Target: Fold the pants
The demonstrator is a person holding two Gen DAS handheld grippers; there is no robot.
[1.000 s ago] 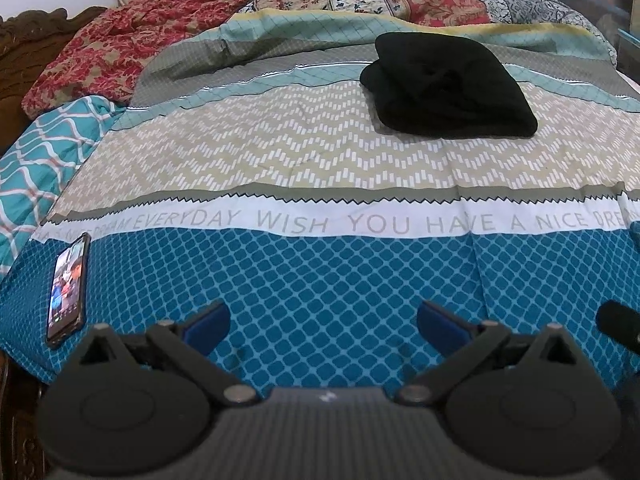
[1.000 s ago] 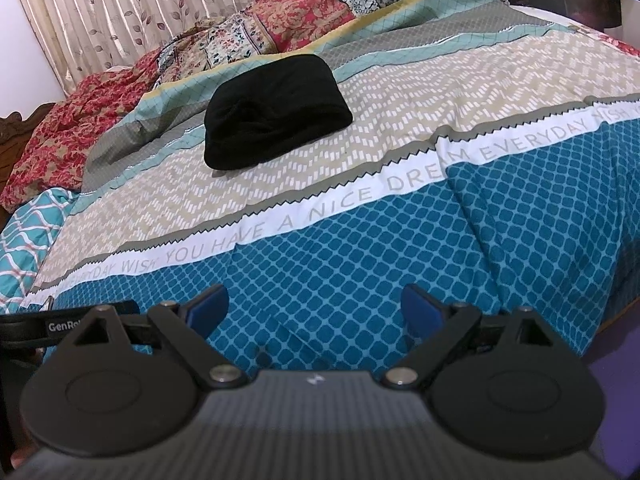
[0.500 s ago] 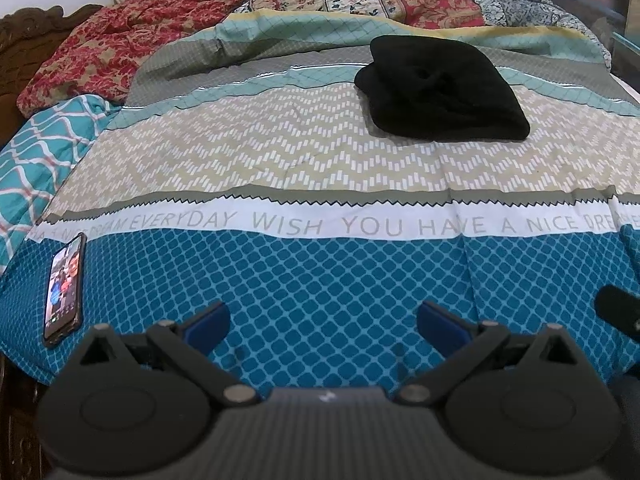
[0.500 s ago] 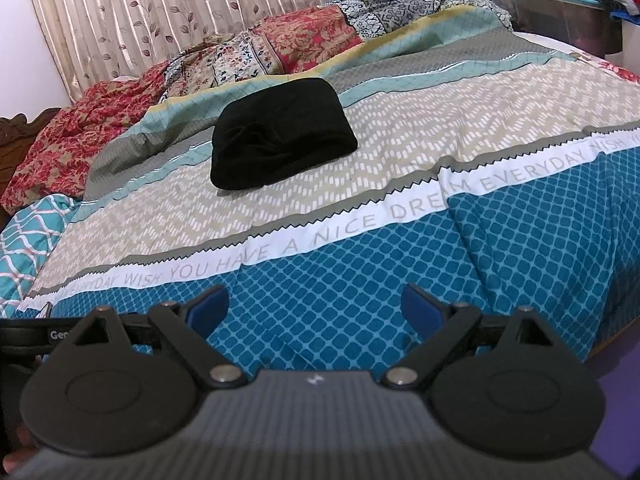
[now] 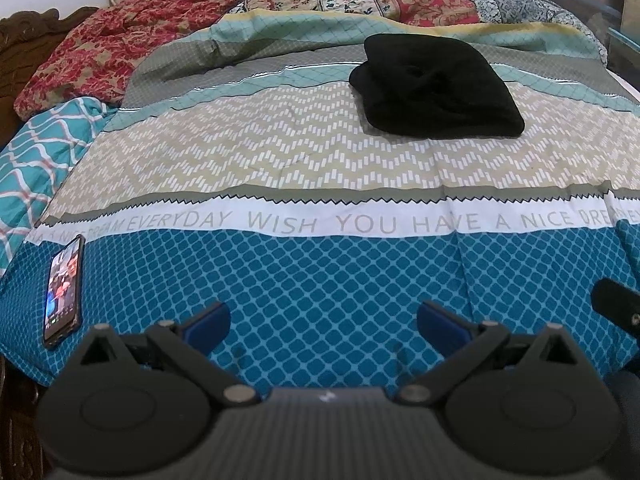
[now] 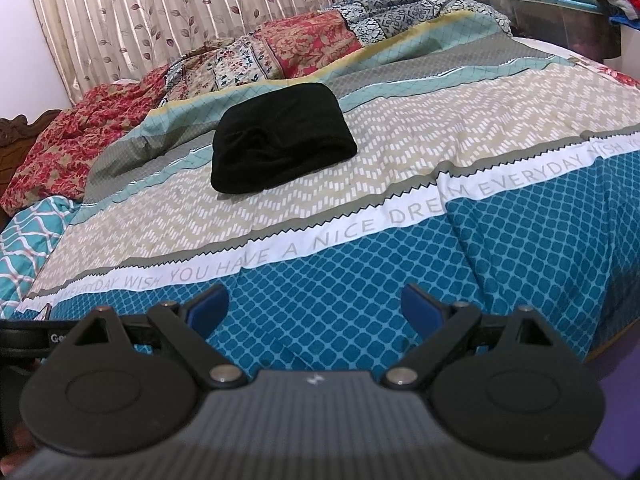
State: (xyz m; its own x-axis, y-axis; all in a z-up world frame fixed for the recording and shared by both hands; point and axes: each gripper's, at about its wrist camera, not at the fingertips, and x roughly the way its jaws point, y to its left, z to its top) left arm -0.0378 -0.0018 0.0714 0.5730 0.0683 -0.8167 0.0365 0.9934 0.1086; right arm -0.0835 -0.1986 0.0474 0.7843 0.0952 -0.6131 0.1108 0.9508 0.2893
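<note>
Left wrist view looked forward along the left tongs point(image 5: 322, 320), whose two blue-padded fingers stood wide apart and held nothing, hanging above the near blue diamond-patterned band of a bedspread point(image 5: 320, 168). The black pants point(image 5: 436, 88) lay as a compact folded bundle well beyond the tongs, right of centre, resting across the beige zigzag band and the teal and grey stripes behind it. A white band printed with the words "WISH YOU HAVE A NICE DREAM EVERYDAY" ran across the bed between the pants and the tongs. A phone point(image 5: 63, 292) with a lit screen lay flat on the blue band near the bed's left edge. A red floral quilt point(image 5: 120, 44) was bunched at the far left, beside a patchwork blanket along the far side. Part of the other tool showed at the right edge. Right wrist view showed the right tongs point(image 6: 314, 308) likewise spread wide and empty above the blue band, with the pants point(image 6: 280, 140) left of centre on the far half of the bedspread point(image 6: 440, 120), touching neither tool. A leaf-patterned curtain point(image 6: 180, 12) hung behind the bed.
</note>
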